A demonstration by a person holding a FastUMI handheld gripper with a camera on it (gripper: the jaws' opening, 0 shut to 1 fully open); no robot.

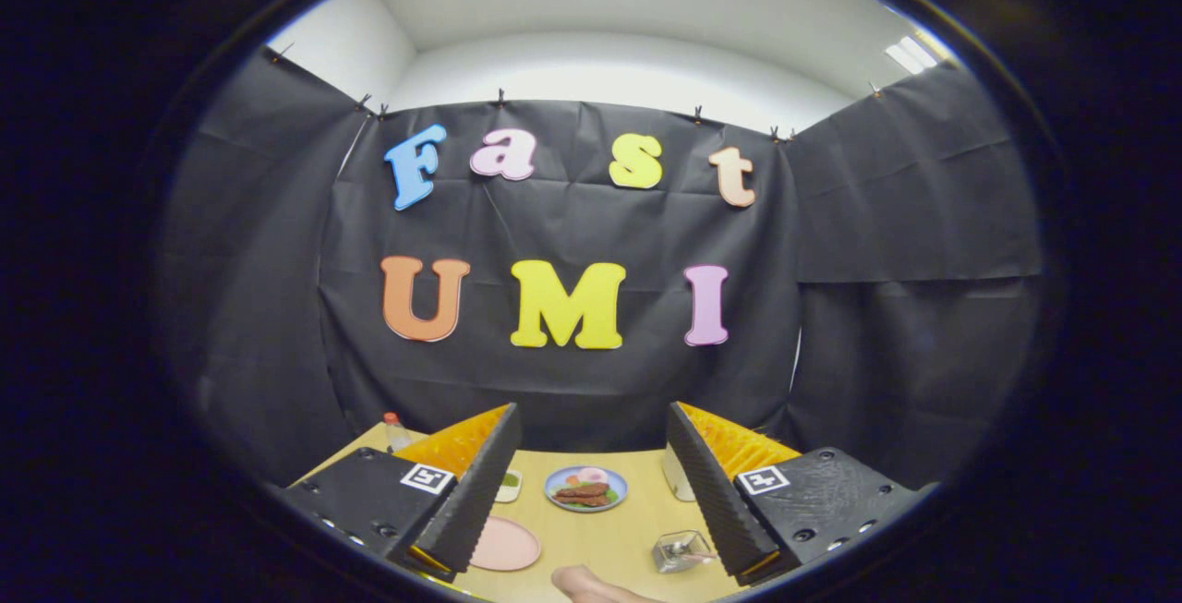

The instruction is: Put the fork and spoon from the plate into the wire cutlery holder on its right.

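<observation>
1. The pink plate (503,544) lies on the wooden counter (591,538), just ahead of the claw's left finger, which hides its left edge; I cannot make out a fork or spoon on the part that shows.
2. The wire cutlery holder (681,550) stands on the counter to the plate's right, touching or just beside the right finger's inner edge.
3. The claw (591,483) is spread wide, with nothing between its fingers (476,492), held above the counter.
4. Beyond the fingers, a blue plate with food (585,488) sits mid-counter.
5. A small dish (508,485) lies left of it, and a white container (679,478) right of it.
6. A bottle (395,432) stands at the far left corner.
7. A person's hand (596,586) rests at the near edge.
</observation>
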